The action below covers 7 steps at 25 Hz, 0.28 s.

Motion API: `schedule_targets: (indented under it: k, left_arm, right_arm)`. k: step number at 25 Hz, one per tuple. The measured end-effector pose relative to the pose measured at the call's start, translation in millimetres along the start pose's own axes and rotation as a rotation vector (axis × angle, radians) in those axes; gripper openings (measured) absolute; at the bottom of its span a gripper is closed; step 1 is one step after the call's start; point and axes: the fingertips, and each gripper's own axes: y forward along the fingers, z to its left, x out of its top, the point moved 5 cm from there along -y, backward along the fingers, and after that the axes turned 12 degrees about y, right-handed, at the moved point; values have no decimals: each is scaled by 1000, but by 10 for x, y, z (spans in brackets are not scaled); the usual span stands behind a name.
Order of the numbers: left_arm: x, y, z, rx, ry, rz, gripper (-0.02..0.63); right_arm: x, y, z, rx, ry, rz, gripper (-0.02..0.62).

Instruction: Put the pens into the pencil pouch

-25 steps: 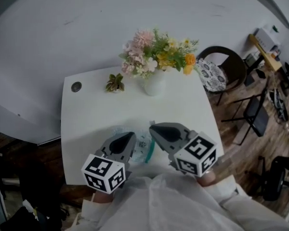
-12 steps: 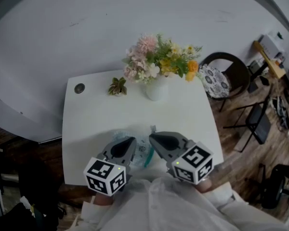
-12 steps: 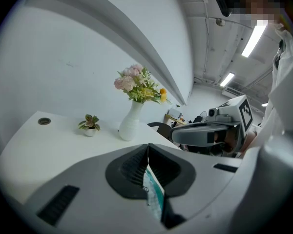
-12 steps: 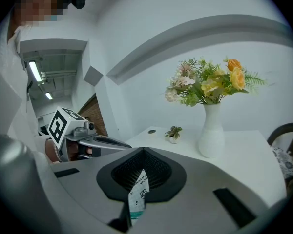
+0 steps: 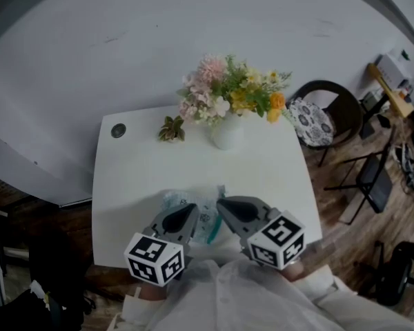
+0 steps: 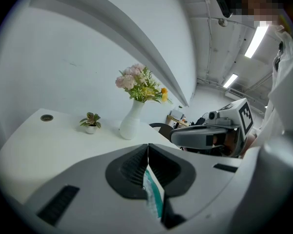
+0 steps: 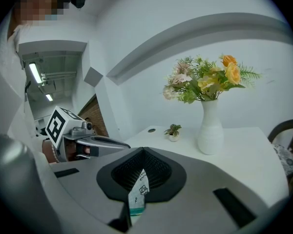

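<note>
I keep the left hand-held gripper [image 6: 148,155] and right hand-held gripper [image 7: 143,161] clenched on the pencil pouch [image 5: 205,219], which lies between them, my side of the vase [image 5: 225,134].

Left claw [image 5: 192,209], right claw [image 5: 221,203] at pouch [image 5: 205,218], white table [image 5: 138,171].

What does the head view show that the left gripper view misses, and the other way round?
Only the head view: the wooden floor and the left gripper's marker cube. Only the left gripper view: ceiling lights and that gripper's jaws shut on the pencil pouch's teal edge. Both: the white table, flower vase, small potted plant and right gripper.
</note>
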Motion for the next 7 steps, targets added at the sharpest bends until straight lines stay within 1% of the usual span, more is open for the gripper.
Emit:
schedule_targets:
  k: [7]
  left_arm:
    - [-26,-3,-13,0,-12,-2,9]
  right_arm:
    - [-67,-11,-30,-17,22,-13,6]
